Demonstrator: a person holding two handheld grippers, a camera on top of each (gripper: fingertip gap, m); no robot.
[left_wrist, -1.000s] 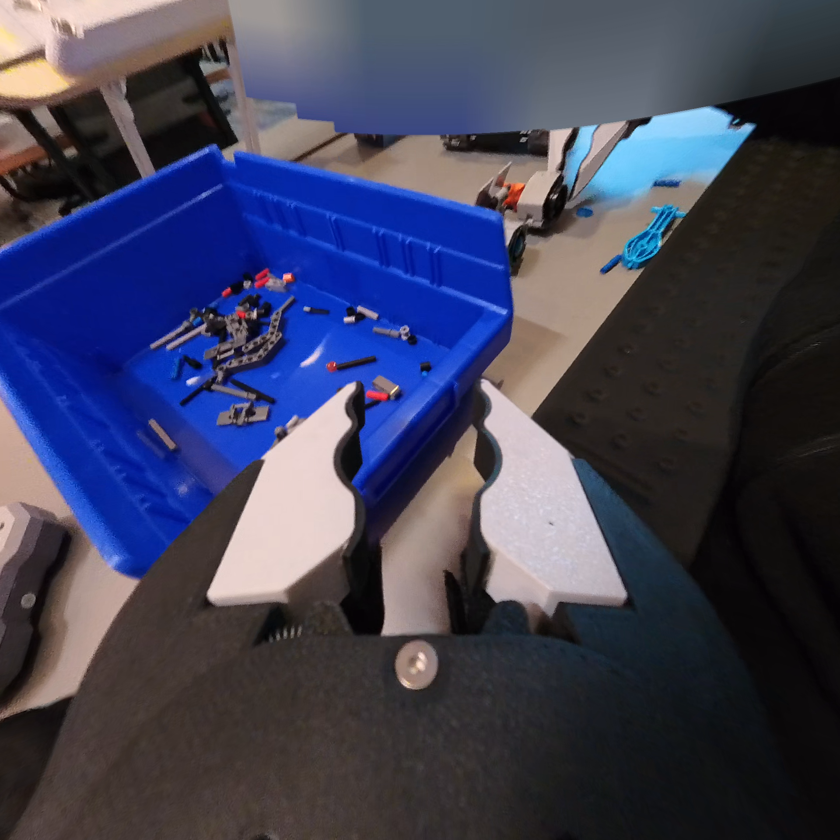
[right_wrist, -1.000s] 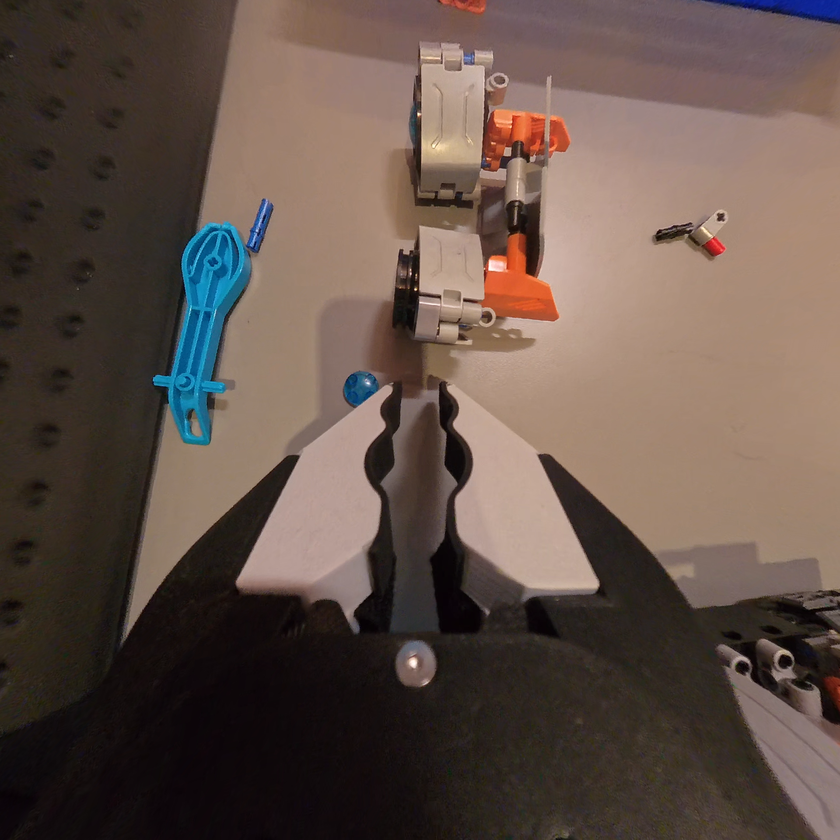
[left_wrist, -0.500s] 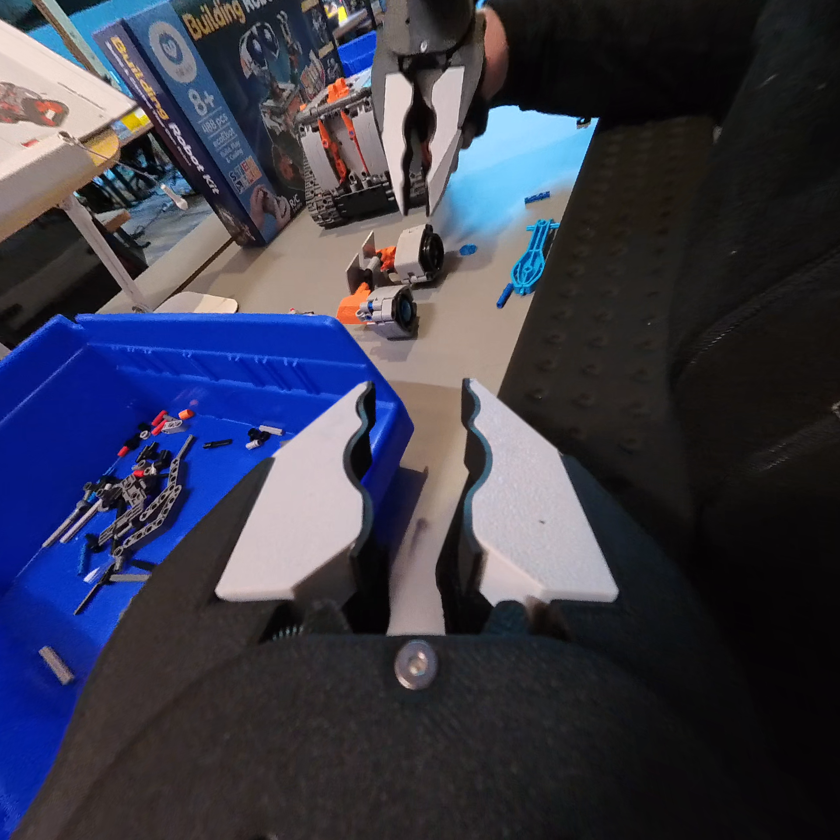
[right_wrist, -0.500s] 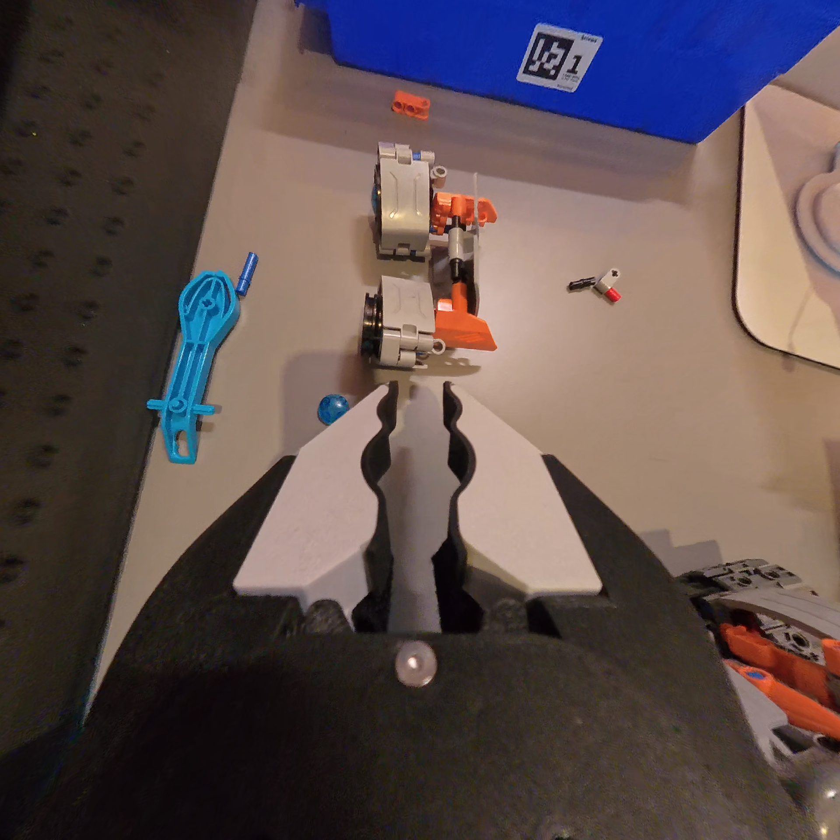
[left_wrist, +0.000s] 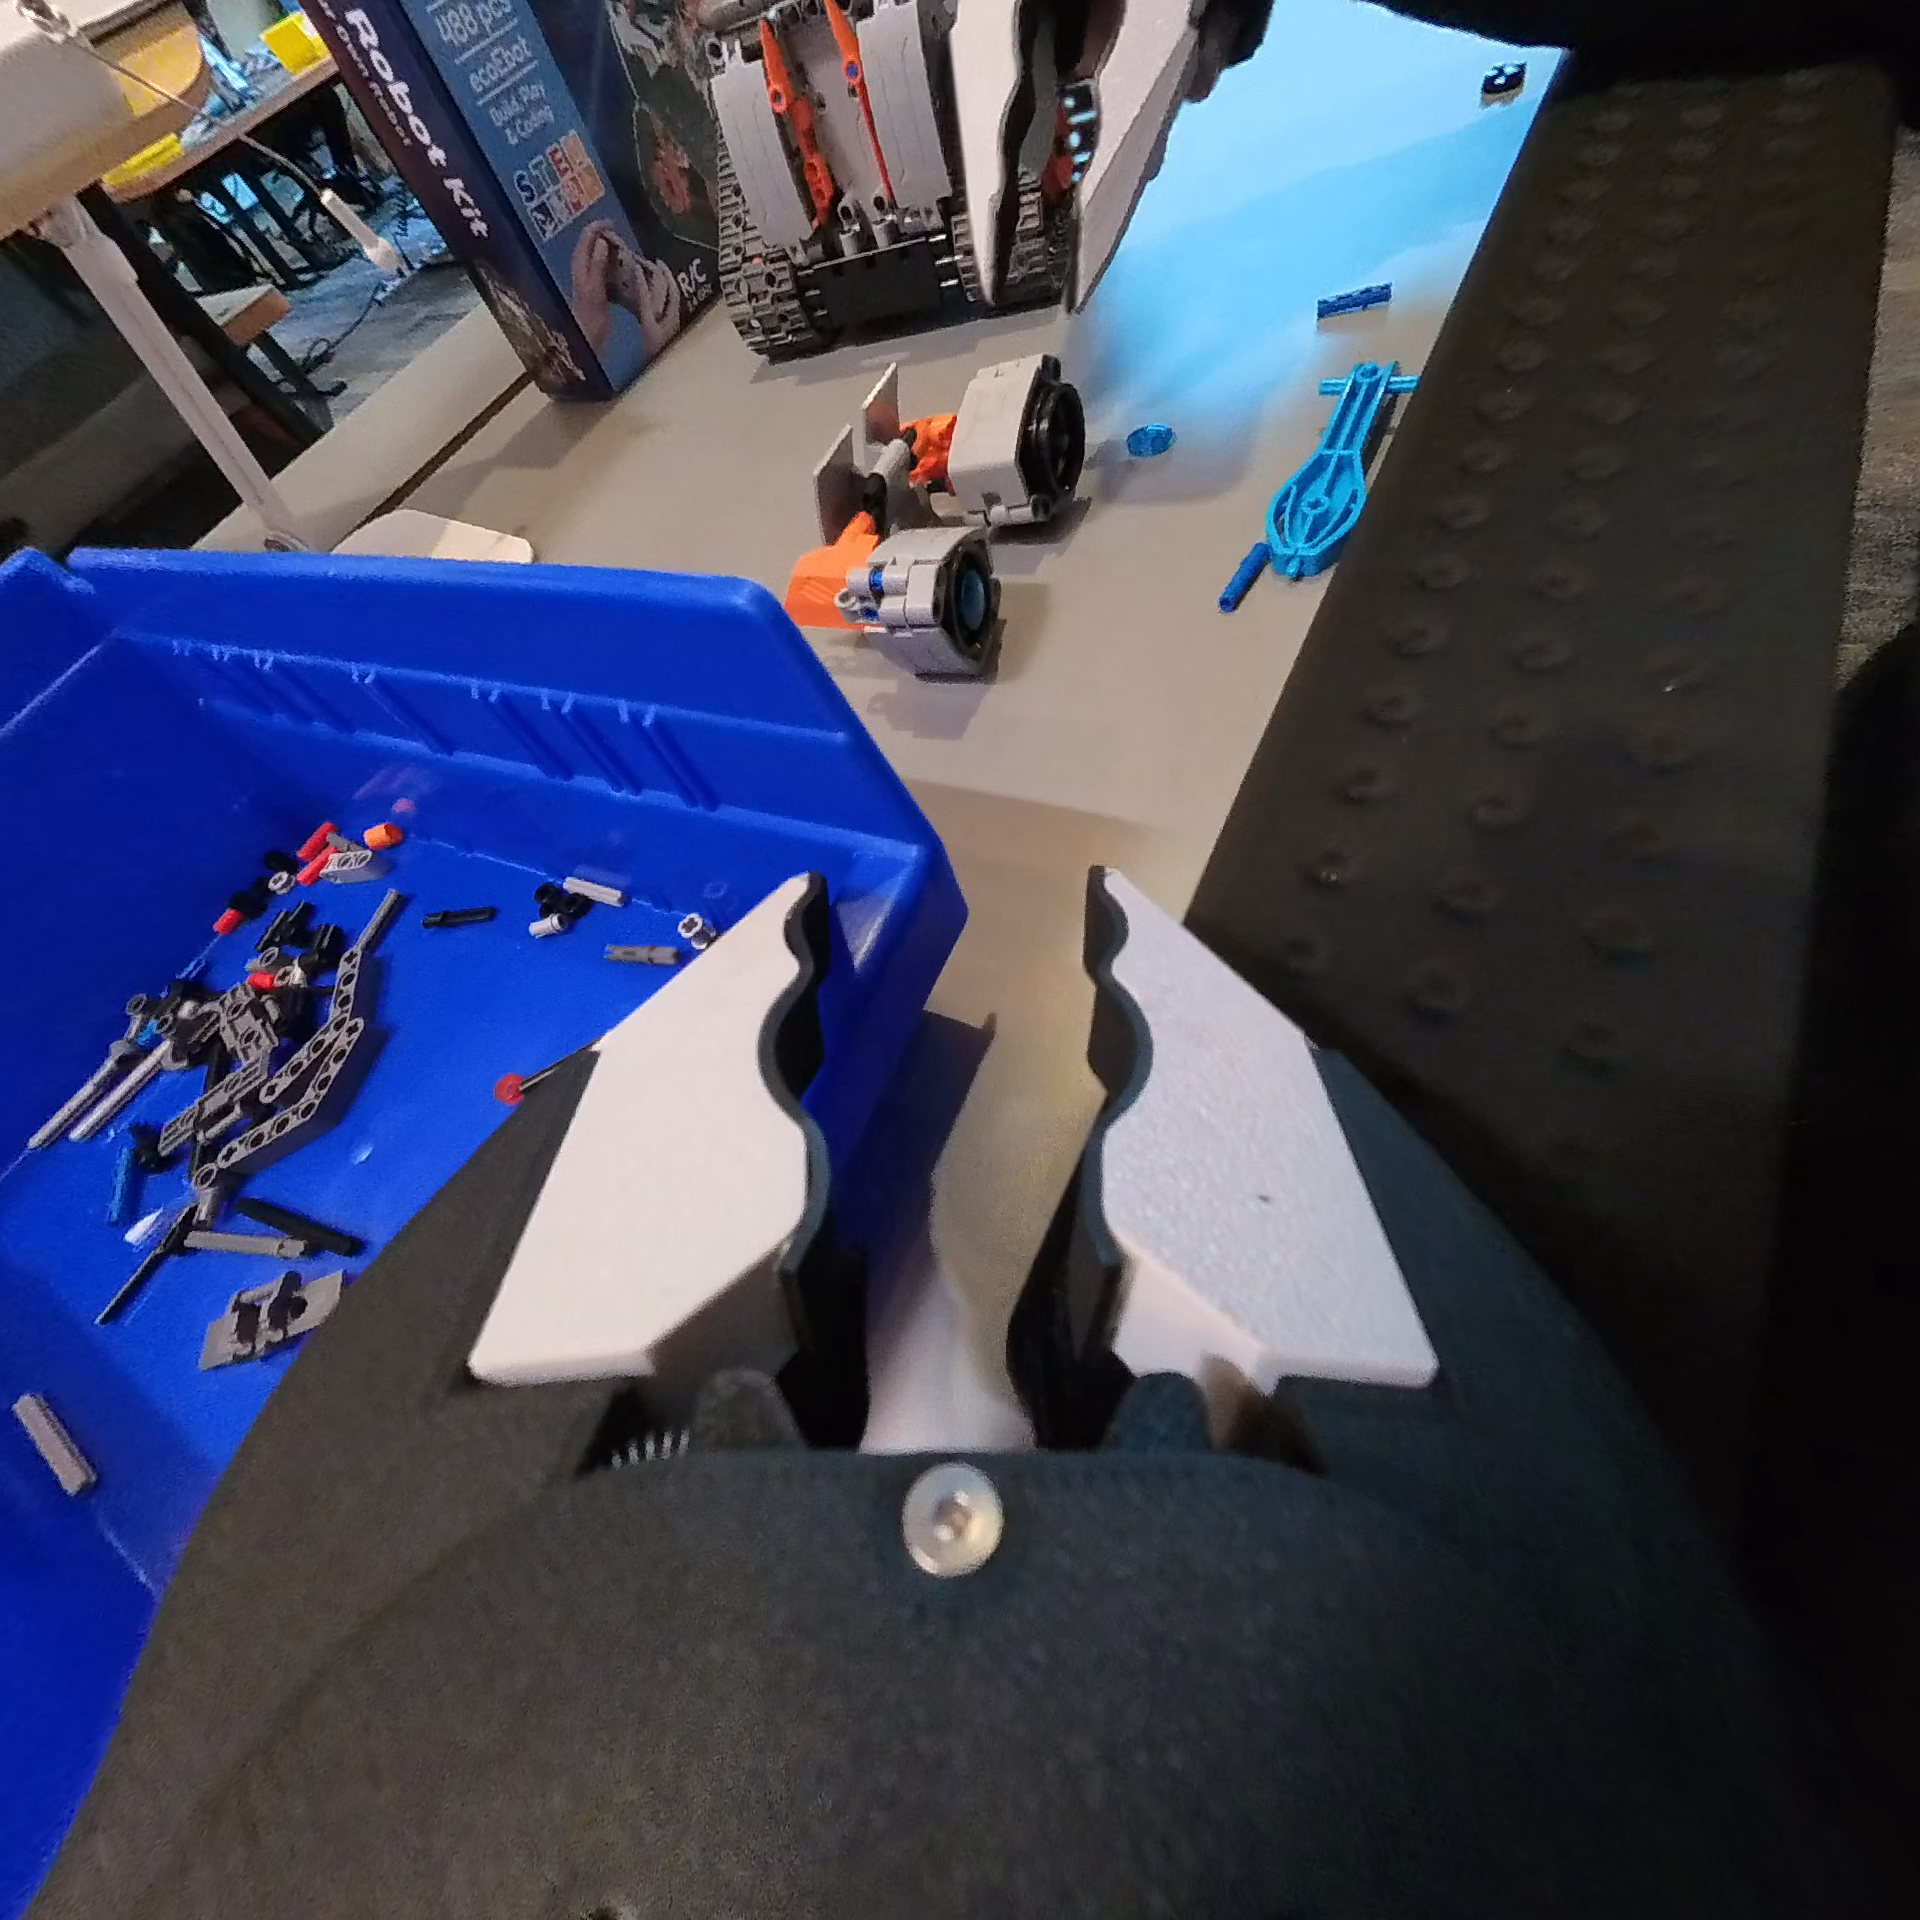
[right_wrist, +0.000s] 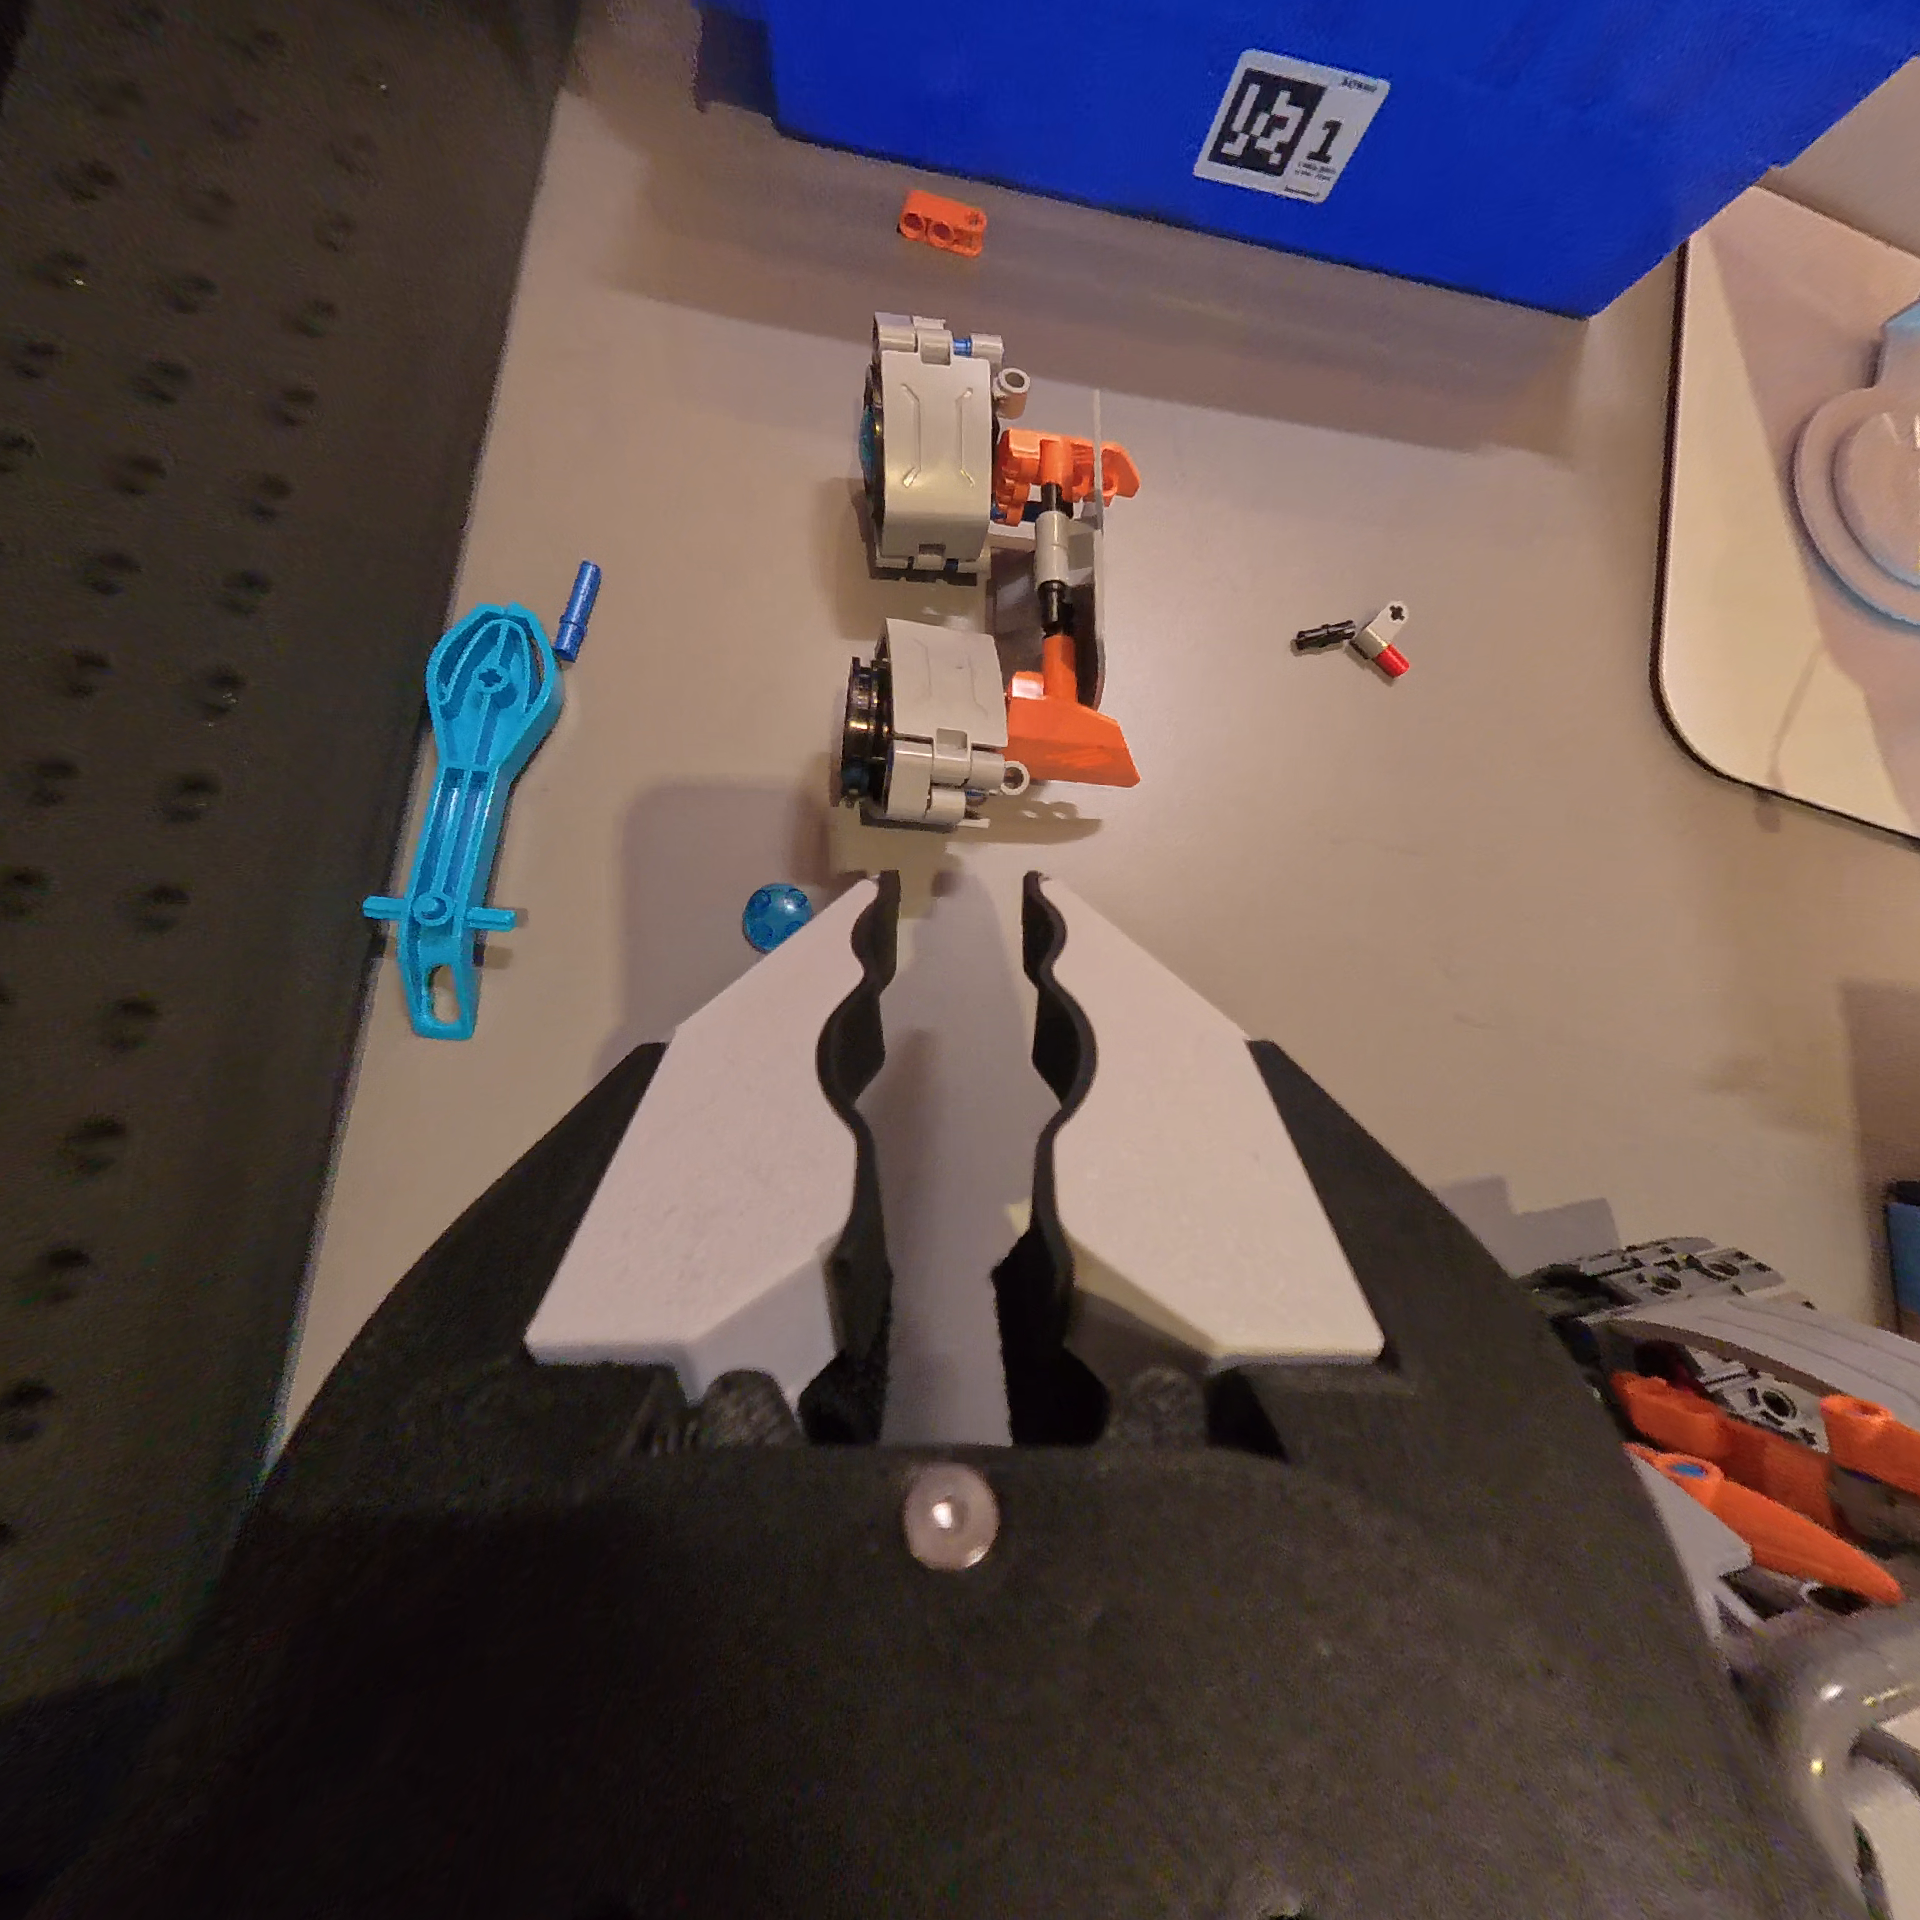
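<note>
My left gripper (left_wrist: 956, 883) is open and empty; its left fingertip overlaps the near right corner of a blue bin (left_wrist: 416, 592) holding several small black, grey and red parts (left_wrist: 270, 1060). A grey-and-orange brick assembly (left_wrist: 935, 520) with two round drums lies on the table beyond it. My right gripper (right_wrist: 958, 883) is open and empty, hovering just short of that assembly (right_wrist: 935, 582). It also shows at the top of the left wrist view (left_wrist: 1049, 135), pointing down. A small blue round stud (right_wrist: 774, 916) lies beside its left fingertip.
A cyan tool (right_wrist: 468, 810) and a blue pin (right_wrist: 577, 621) lie by a black dimpled mat (right_wrist: 208, 623). An orange piece (right_wrist: 940, 221) lies before the bin's wall (right_wrist: 1039, 104). A small pin (right_wrist: 1361, 639), a white plate (right_wrist: 1787, 520), a tracked model (left_wrist: 852, 187) and a box (left_wrist: 520, 177) stand around. Some 25 cm of space lies between my two pairs of fingers. The small blue round stud (right_wrist: 774, 916) lies around 5 cm away from my right fingertips. It turns up in the left wrist view (left_wrist: 1151, 440) as well.
My left gripper has swung from over the bin's inside toward its right corner and the table. My right gripper has drawn back from the assembly and its jaws have opened a little wider.
</note>
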